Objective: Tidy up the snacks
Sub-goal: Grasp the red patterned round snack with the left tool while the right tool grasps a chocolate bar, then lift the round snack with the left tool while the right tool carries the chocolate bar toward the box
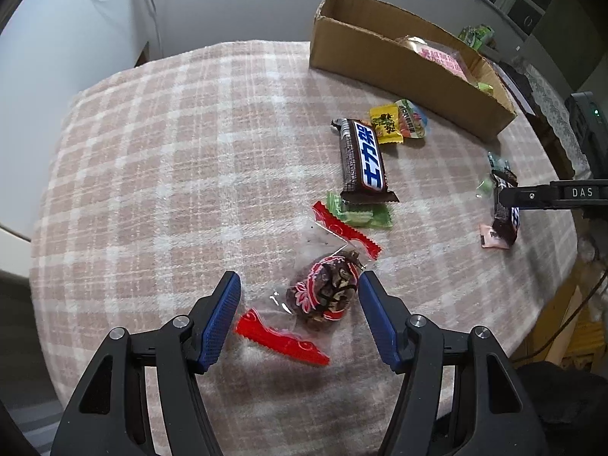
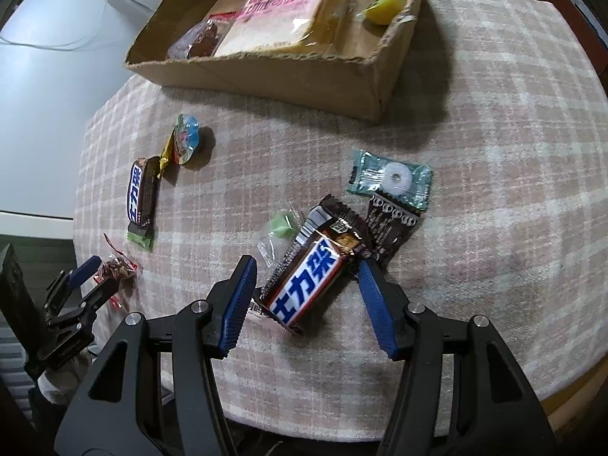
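Cardboard box (image 2: 288, 72) sits at the far side of the plaid-covered table (image 1: 152, 152), already holding a bread pack (image 2: 288, 11) and a few sweets; the loose snacks lie on the cloth nearer than the box. Left gripper (image 1: 300, 304), jaws spread wide, straddles a clear red-edged date packet (image 1: 323, 296), well short of the box, not clamped; likely lining up a pinch. Right gripper (image 2: 307, 285), also released, brackets a brown chocolate bar (image 2: 311, 277) that lies on other wrappers, tilted, on the near side of the box. A second bar (image 1: 363, 155) waits closer to the box.
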A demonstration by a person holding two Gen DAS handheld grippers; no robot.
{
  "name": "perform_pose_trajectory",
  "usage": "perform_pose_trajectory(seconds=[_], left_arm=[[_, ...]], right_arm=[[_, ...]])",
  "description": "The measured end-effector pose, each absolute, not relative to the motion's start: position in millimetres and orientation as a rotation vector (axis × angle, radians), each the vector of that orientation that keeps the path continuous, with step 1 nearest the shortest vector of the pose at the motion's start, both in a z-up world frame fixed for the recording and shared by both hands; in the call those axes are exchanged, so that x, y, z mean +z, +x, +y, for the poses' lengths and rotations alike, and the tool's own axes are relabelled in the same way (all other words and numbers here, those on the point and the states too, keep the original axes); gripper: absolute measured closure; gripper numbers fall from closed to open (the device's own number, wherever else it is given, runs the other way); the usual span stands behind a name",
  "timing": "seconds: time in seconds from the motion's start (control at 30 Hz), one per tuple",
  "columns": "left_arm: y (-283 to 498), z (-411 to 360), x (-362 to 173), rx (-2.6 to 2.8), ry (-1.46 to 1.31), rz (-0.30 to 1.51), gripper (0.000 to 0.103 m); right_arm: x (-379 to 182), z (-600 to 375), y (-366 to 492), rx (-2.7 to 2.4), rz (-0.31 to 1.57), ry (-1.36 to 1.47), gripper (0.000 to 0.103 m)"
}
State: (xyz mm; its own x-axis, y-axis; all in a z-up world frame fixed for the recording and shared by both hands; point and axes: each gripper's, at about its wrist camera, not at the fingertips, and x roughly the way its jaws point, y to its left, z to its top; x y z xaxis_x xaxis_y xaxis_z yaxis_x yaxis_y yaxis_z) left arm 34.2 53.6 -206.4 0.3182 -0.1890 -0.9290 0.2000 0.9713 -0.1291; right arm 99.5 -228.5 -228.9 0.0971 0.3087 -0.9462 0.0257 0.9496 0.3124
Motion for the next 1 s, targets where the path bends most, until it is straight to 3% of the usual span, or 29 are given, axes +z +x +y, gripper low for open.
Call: perform_pose_trajectory(seconds=[0.2, 0.27, 0.37, 0.57, 0.7, 1.0], left_arm=[[37, 45, -210, -0.269, 0.026, 1.221, 0.039], [38, 42, -212, -0.279, 0.023, 1.225, 0.04], [37, 39, -213, -0.29, 0.022, 1.228, 0.052], [35, 39, -213, -0.282, 0.008, 1.218, 0.063], [34, 40, -213, -0.281, -0.001, 1.213, 0.065], [33, 40, -212, -0.286, -0.027, 1.202, 0.066]], right_arm=[[-231, -221, 100, 0.228, 1.464, 0.237, 0.046], [-232, -218, 101, 0.227, 1.463, 0.228, 0.052], [-232, -222, 101, 0.225, 1.462, 0.245, 0.058], [-232, -226, 102, 0.243, 1.453, 0.266, 0.063], [-228, -231, 100, 0.256, 1.445, 0.28, 0.073], [-224, -220, 98, 0.294, 1.443, 0.215, 0.074]])
